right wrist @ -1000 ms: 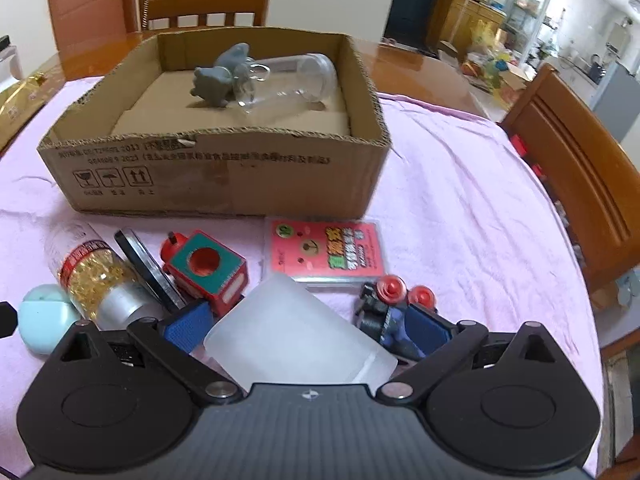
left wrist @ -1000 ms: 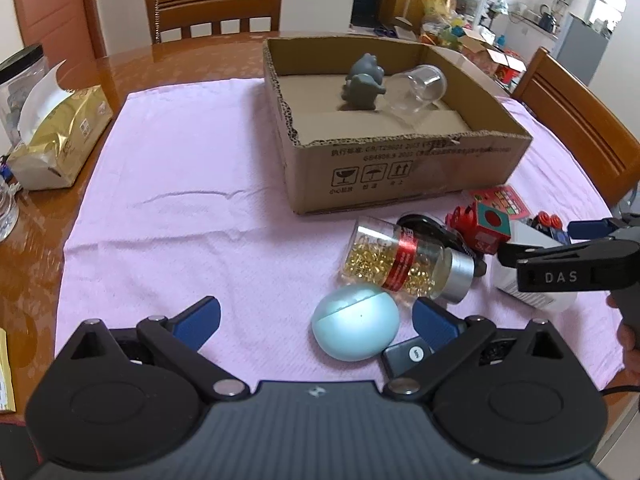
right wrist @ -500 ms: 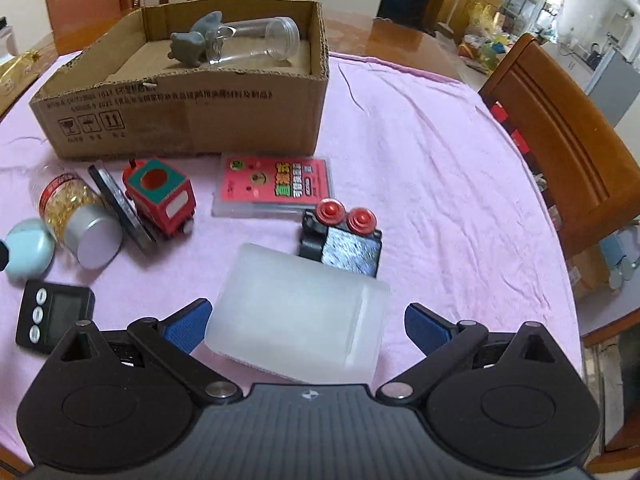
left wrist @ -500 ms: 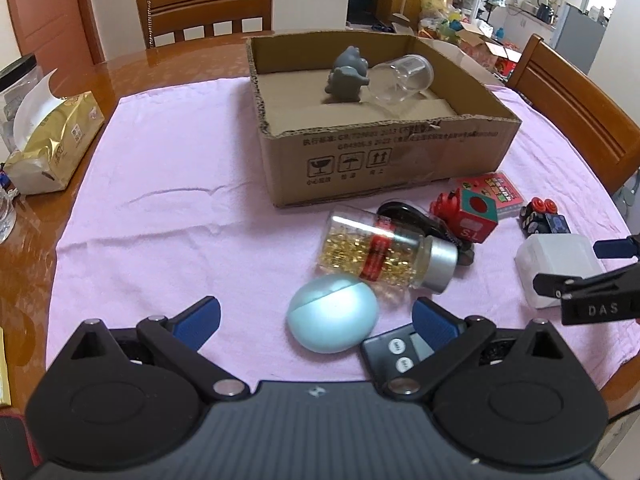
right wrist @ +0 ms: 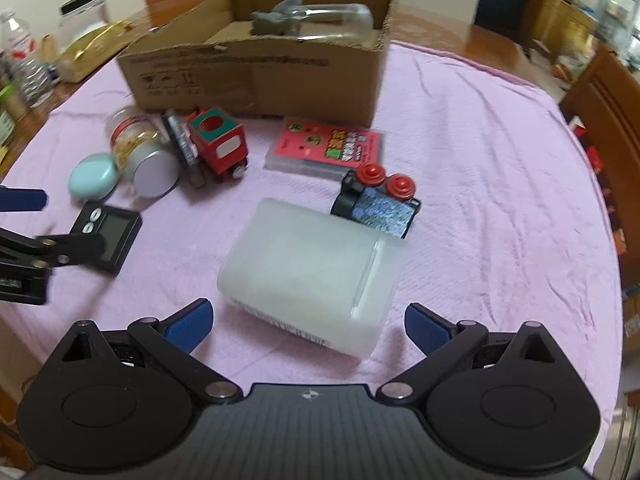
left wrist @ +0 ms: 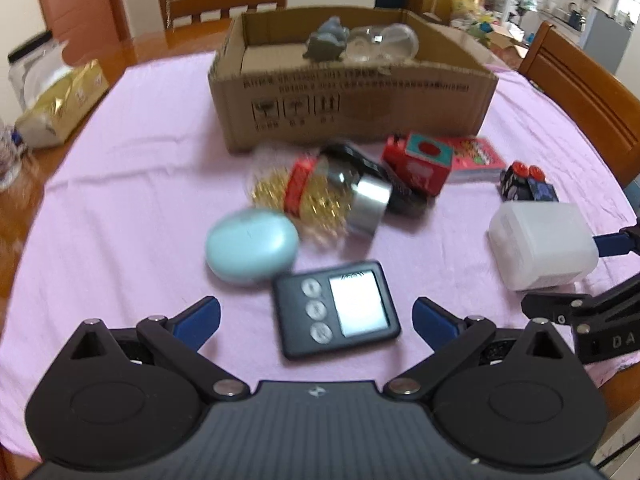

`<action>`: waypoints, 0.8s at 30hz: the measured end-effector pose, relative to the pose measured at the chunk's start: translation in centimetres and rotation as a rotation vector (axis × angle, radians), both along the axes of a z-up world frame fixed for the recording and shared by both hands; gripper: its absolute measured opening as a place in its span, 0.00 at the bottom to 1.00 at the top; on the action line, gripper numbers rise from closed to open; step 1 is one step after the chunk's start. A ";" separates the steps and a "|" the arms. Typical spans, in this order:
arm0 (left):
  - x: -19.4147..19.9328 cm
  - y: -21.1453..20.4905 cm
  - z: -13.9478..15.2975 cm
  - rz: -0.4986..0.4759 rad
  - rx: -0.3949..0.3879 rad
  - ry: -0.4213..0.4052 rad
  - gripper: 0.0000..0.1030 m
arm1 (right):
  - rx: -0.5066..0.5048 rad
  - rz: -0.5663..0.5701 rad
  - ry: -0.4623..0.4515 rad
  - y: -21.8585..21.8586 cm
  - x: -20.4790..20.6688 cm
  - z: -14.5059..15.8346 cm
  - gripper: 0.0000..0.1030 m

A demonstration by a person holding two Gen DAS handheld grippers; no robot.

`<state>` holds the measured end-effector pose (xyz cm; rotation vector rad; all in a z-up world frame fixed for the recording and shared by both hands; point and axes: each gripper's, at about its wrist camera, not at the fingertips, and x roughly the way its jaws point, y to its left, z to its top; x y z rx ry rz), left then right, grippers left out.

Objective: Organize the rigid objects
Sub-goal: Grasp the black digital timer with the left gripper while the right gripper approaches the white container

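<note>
On the pink-clothed tabletop: loose rigid items awaiting the cardboard box, which already holds a grey figurine and clear jar. Right gripper, fingers wide, lined up on the white plastic container, likely the next pick. Left gripper, fingers wide and holding nothing, frames the black timer.

The left gripper was matte black with blue finger pads and silver pivot screws; the right gripper matched; white letters "DA" marked its side.
</note>
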<state>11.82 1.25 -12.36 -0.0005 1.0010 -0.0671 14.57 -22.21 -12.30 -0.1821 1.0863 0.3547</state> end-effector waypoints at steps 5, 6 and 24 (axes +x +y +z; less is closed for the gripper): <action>-0.1 -0.8 -1.3 0.058 -0.020 0.019 0.98 | -0.011 0.066 0.003 -0.4 -0.6 -0.8 1.00; 0.0 -1.0 -1.5 0.066 -0.021 0.020 0.98 | -0.016 0.073 0.002 -0.5 -0.7 -1.0 1.00; -0.3 0.3 -1.6 0.084 0.040 -0.001 0.94 | -0.019 0.088 -0.037 -0.9 -1.3 -1.6 1.00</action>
